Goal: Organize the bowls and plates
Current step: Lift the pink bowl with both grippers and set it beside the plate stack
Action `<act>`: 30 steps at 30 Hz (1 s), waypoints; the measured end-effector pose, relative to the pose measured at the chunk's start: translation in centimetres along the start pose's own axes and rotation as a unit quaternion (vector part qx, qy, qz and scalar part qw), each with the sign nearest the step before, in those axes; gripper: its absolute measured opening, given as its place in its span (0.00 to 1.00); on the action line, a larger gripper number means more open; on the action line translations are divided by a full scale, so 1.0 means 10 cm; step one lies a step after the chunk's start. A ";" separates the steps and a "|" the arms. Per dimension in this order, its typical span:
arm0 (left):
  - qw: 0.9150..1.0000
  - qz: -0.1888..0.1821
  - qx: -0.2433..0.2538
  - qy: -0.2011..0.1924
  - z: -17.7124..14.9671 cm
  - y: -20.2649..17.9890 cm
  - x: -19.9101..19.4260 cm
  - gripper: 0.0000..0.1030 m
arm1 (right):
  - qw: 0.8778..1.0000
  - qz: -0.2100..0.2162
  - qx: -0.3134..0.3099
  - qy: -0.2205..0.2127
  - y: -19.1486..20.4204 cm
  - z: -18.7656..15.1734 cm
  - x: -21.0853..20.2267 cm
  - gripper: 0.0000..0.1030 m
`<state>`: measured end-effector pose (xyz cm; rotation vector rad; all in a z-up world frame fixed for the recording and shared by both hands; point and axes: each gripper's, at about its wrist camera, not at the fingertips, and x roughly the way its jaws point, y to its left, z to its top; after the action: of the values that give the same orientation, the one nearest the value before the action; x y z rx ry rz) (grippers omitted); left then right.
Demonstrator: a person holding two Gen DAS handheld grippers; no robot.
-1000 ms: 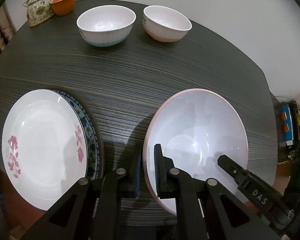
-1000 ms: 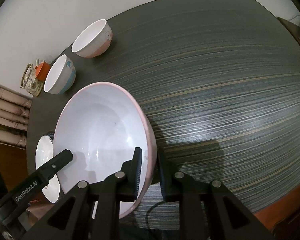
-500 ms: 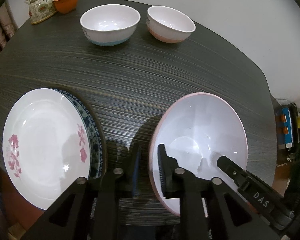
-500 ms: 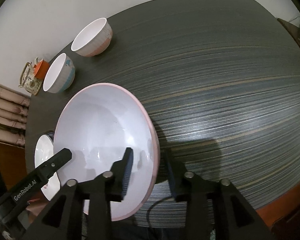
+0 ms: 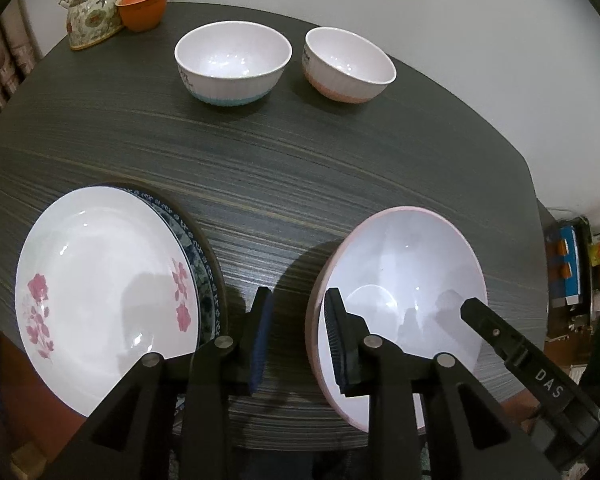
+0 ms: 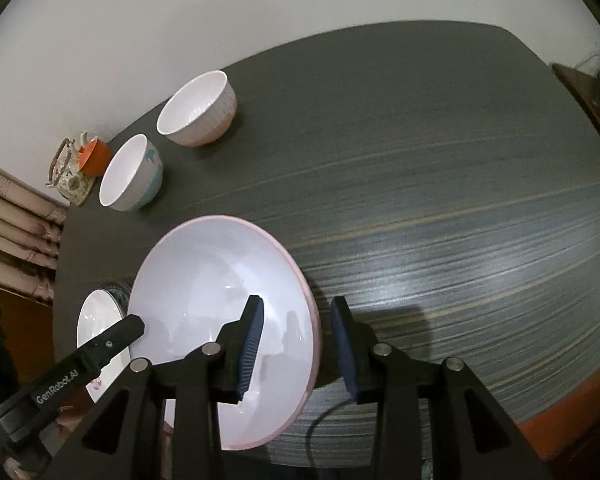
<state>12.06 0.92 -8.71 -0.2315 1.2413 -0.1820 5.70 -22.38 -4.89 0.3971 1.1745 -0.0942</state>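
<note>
A large pink-rimmed white bowl rests on the dark table near its front edge; it also shows in the right wrist view. My left gripper is open, its jaws astride the bowl's left rim without pinching it. My right gripper is open astride the bowl's right rim. A floral white plate lies on a blue-patterned plate at the front left. A blue-based bowl and a pink-based bowl stand at the back.
A floral teapot and an orange cup stand at the table's back left corner. The dark table stretches bare to the right. A white wall runs behind it, and clutter lies beyond the right edge.
Both grippers have opened and let go of the big bowl's rim. The bowl has settled onto the table, and both grippers have drawn back slightly.
</note>
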 end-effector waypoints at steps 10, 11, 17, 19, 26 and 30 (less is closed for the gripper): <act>1.000 -0.012 -0.005 -0.017 0.09 0.06 -0.16 0.28 | 1.000 -0.011 -0.020 -0.016 0.11 0.05 -0.09 0.36; 1.000 -0.013 -0.007 -0.019 0.10 0.08 -0.17 0.28 | 1.000 -0.012 -0.021 -0.018 0.11 0.07 -0.09 0.36; 0.999 -0.013 -0.018 -0.028 0.17 0.18 -0.23 0.29 | 0.999 -0.015 -0.029 -0.033 0.16 0.16 -0.15 0.36; 0.999 -0.012 -0.023 -0.031 0.21 0.22 -0.26 0.29 | 0.999 -0.012 -0.035 -0.035 0.21 0.19 -0.17 0.36; 0.998 0.000 -0.034 -0.044 0.36 0.39 -0.33 0.32 | 0.998 -0.001 -0.058 -0.036 0.43 0.26 -0.16 0.36; 0.998 0.008 -0.043 -0.047 0.42 0.51 -0.34 0.32 | 0.997 0.009 -0.068 -0.026 0.60 0.30 -0.09 0.36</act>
<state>15.05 6.98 -5.74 -0.3012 1.1588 -0.1027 9.62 -18.00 -1.58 0.2838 1.1193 -0.0080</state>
